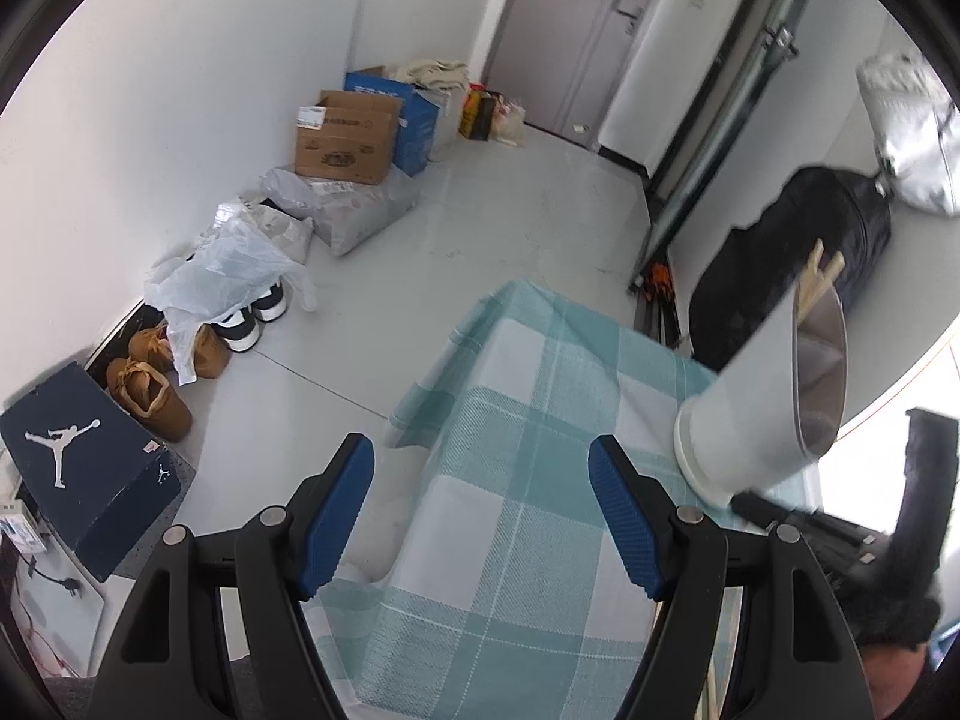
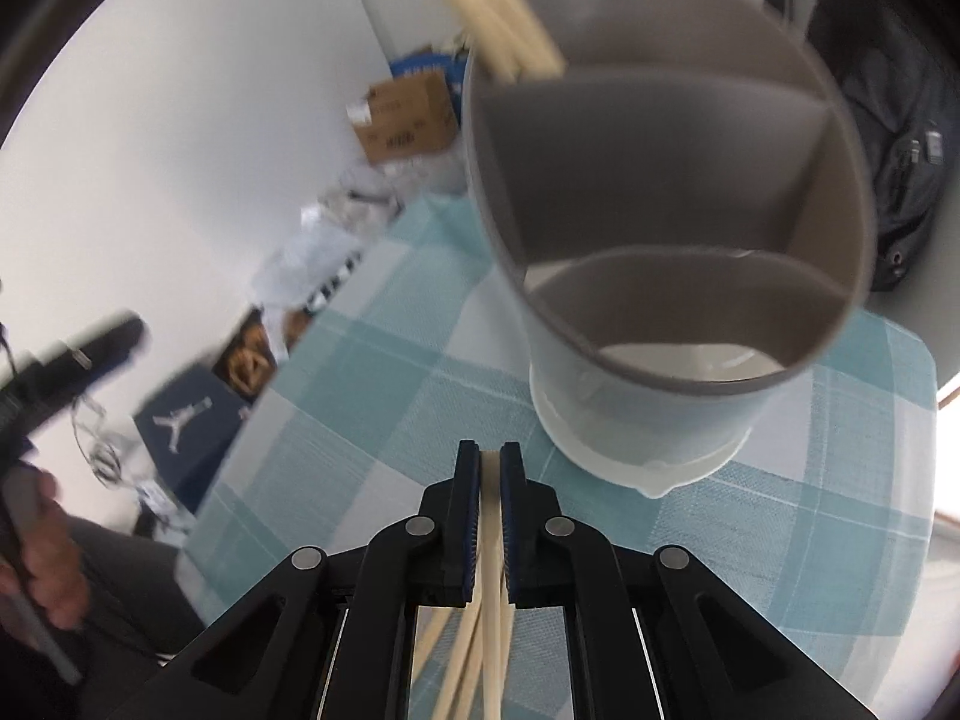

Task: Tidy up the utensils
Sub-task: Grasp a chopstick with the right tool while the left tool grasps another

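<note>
Partway: some chopsticks (image 2: 498, 18) already in holder (image 2: 660, 324) near table's (image 2: 384, 420) far corner; right gripper (image 2: 491, 462) clamps more chopsticks; left gripper (image 1: 480, 516) wide, empty.

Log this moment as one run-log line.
right gripper: shut on chopsticks | left gripper: open, empty | utensil holder: upright on checked cloth, holding other chopsticks

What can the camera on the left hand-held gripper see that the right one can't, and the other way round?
Left only: its own open left hand-held gripper, shoes by the wall, a door.
Right only: the right hand-held gripper shut on chopsticks, and the holder's inner dividers.
Both: the checked cloth, the grey utensil holder with chopsticks in it, the dark-blue shoebox.
</note>
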`<state>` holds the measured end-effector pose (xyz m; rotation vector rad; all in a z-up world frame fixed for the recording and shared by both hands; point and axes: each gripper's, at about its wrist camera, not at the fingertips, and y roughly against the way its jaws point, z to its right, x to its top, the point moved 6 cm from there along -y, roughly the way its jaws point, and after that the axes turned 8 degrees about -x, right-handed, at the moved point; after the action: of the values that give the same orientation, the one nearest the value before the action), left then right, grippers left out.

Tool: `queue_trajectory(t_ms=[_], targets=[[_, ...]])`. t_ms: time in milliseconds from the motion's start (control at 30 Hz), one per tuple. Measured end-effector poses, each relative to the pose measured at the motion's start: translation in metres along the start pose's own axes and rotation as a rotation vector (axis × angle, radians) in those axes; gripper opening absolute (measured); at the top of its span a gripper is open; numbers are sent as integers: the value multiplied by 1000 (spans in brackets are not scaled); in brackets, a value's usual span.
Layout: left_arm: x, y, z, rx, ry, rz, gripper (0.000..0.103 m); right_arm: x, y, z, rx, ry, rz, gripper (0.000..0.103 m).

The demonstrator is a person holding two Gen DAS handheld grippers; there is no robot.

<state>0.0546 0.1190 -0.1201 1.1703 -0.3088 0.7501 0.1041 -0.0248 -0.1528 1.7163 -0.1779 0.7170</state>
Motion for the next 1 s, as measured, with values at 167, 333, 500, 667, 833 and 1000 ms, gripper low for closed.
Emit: queue_trajectory(t_ms=[167, 333, 500, 667, 833, 1000], targets=[[-23, -20, 19, -65, -50, -157, 70, 7, 33, 11, 58, -96, 128, 6], [-48, -38, 43, -77, -170, -277, 70, 12, 70, 42, 93, -233, 291, 6], [-66, -48, 60, -97, -216, -360, 70, 3, 100, 70, 51, -297, 444, 6], [-79, -58, 70, -82, -252, -418, 70, -2, 111, 83, -9, -294, 533, 6], [-91, -66, 74, -12, -317, -439, 70, -5, 122, 90, -8, -284, 611, 6], [-92, -66, 74, 42, -367, -434, 70, -12, 127, 98, 8, -314, 618, 6]])
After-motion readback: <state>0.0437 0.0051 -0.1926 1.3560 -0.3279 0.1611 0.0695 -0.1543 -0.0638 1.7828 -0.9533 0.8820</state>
